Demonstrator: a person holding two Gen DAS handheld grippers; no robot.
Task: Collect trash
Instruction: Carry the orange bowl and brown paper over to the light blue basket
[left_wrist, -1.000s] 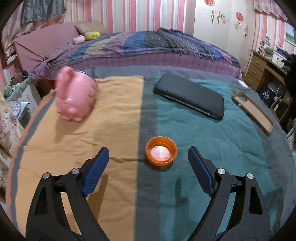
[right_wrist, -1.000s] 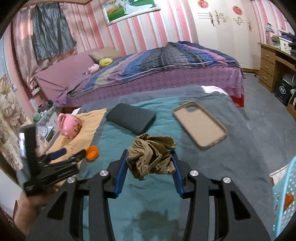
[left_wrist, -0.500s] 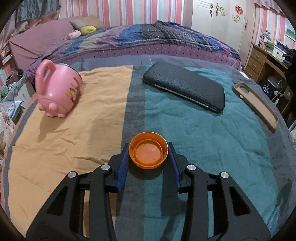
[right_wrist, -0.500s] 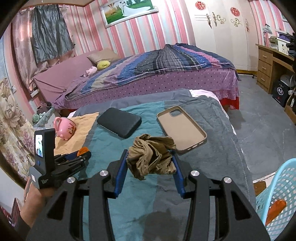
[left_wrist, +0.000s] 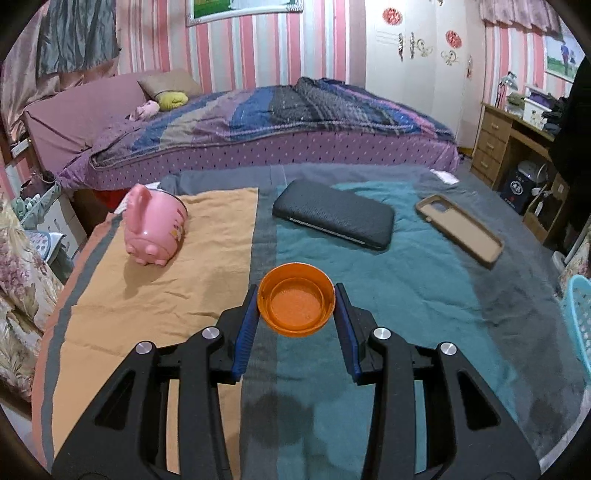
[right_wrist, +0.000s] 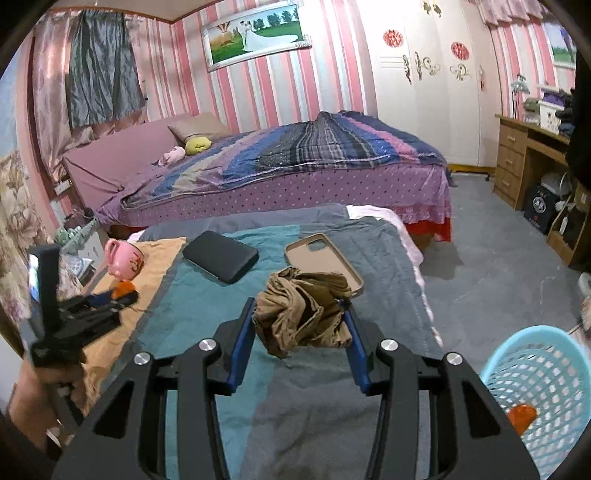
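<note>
Two grippers, both loaded with trash above the towel-covered table.

The left gripper (left_wrist: 296, 320) has its blue ribbed fingers clamped on a shallow round orange plastic lid (left_wrist: 297, 305), centre frame. The right gripper (right_wrist: 300, 329) pinches a crumpled brown paper wad (right_wrist: 303, 313), wrinkly and soft, mid-frame. A light blue plastic mesh basket (right_wrist: 543, 391) sits lower right with something orange inside.

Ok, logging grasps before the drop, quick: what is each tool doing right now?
Left tool: closed on the orange lid.
Right tool: closed on the crumpled brown paper.
</note>
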